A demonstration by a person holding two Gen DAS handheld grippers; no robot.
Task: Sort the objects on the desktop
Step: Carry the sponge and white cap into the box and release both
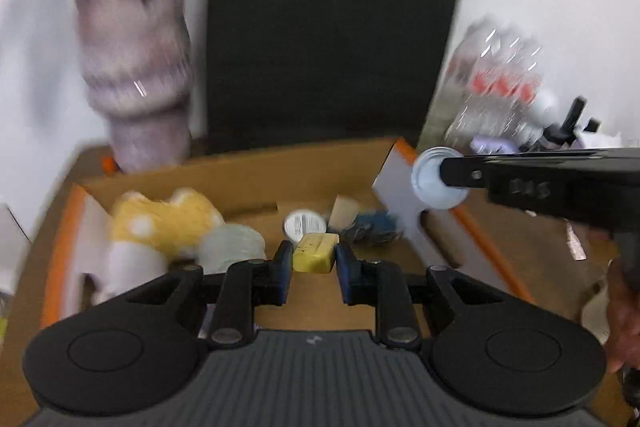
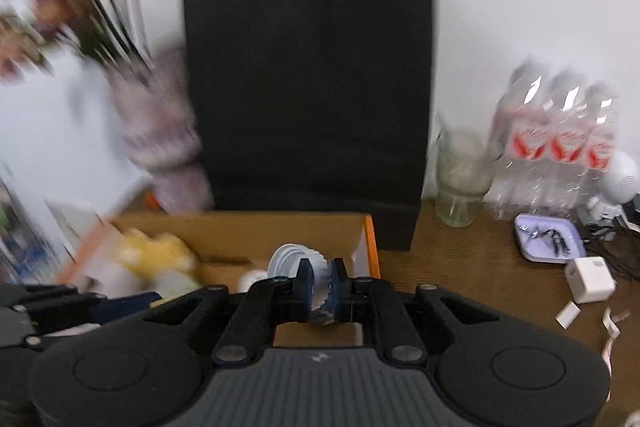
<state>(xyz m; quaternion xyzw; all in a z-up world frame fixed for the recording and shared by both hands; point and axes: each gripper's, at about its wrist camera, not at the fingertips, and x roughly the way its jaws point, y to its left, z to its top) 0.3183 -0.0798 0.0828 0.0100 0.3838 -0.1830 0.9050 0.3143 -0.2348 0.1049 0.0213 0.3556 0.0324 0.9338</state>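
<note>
Left wrist view shows the left gripper (image 1: 314, 261) squeezed on a small yellow block (image 1: 315, 253), low over the cardboard box (image 1: 240, 175). I think it is held there so it can drop in with the other small things, like the yellow soft toy (image 1: 168, 223) and the round tin (image 1: 305, 223). Right wrist view shows the right gripper (image 2: 322, 287) pinched tight on a white ribbed cap (image 2: 298, 263), just over the box's near right corner, likely going in too. A black bag (image 2: 308, 87) stands behind the box on the brown desk (image 2: 472, 275).
</note>
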